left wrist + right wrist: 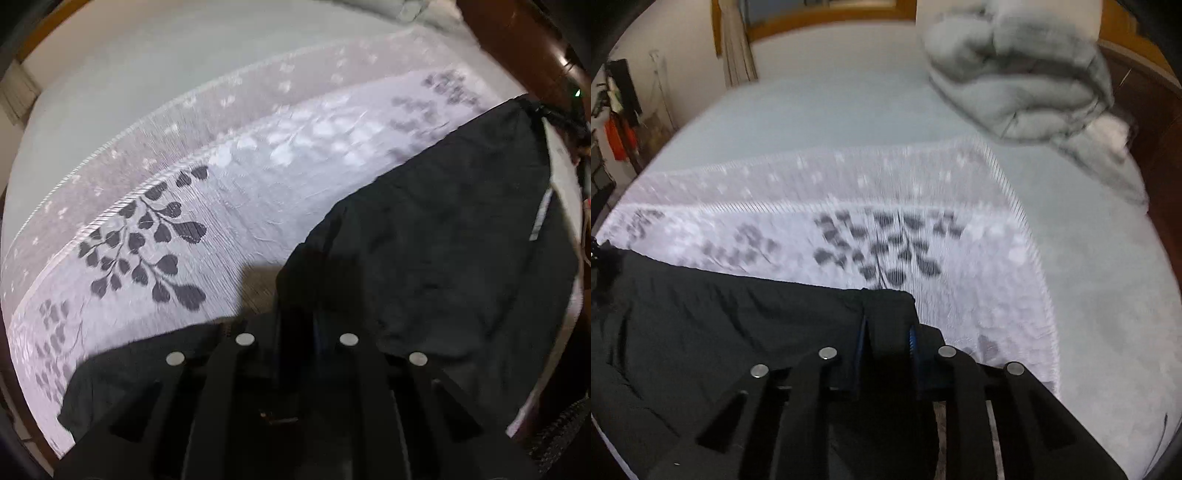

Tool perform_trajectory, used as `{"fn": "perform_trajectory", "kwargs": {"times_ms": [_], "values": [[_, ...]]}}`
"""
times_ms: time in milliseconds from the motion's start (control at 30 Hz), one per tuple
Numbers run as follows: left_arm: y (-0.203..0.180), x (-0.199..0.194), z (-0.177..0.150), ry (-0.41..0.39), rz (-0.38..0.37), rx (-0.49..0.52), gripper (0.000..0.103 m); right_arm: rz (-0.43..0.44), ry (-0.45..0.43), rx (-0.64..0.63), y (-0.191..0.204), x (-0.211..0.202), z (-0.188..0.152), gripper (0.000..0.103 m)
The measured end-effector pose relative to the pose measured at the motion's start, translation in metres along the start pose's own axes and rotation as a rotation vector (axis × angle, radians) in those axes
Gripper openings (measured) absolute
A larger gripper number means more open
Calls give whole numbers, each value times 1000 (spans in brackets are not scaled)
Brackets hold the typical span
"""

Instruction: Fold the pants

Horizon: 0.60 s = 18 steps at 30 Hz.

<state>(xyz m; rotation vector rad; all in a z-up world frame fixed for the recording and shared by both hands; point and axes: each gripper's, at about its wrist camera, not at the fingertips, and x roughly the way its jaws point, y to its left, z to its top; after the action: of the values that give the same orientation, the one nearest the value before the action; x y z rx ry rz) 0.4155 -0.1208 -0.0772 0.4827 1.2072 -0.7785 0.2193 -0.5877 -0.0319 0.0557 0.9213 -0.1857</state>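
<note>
While both views are smeared by motion blur, the black pants (443, 229) can be made out spread over a pale lilac blanket (240, 206) with dark leaf prints, which covers the near part of a bed's light grey sheet (831, 110). Seen from the left wrist, the left gripper (295, 321) sits at the edge of the pants nearest the camera, its fingers drawn close with dark cloth bunched between them, so it appears to pinch the fabric, though black on black makes the contact hard to read. A thin pale stripe (540, 218) runs along the pants far from that gripper, and a drawstring (554, 114) shows at the corner of the pants farthest from it. From the right wrist, the right gripper (886, 332) is pressed onto a corner of the pants (738, 317), its blue-edged fingers (860, 343) clamping a fold of the black fabric between them. Beyond the blanket's far corner, well apart from the pants, a folded grey comforter (1019, 85) lies on the sheet, beside a dark wooden bed frame (1152, 122).
</note>
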Motion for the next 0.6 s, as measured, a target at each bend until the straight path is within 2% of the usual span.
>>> {"fn": "perform_trajectory", "kwargs": {"times_ms": [133,267,400,600], "values": [[-17,-58,-32,-101,-14,-37,11,1,-142,-5,9,-58,0,18],[-48,-120,-77,-188,-27,-40,11,31,-259,40,10,-112,-21,18],[-89,-149,-126,-205,-33,-40,11,32,-282,60,6,-146,-62,18],[-140,-142,-206,-174,-42,-87,12,37,-233,85,7,-172,-130,17]]}}
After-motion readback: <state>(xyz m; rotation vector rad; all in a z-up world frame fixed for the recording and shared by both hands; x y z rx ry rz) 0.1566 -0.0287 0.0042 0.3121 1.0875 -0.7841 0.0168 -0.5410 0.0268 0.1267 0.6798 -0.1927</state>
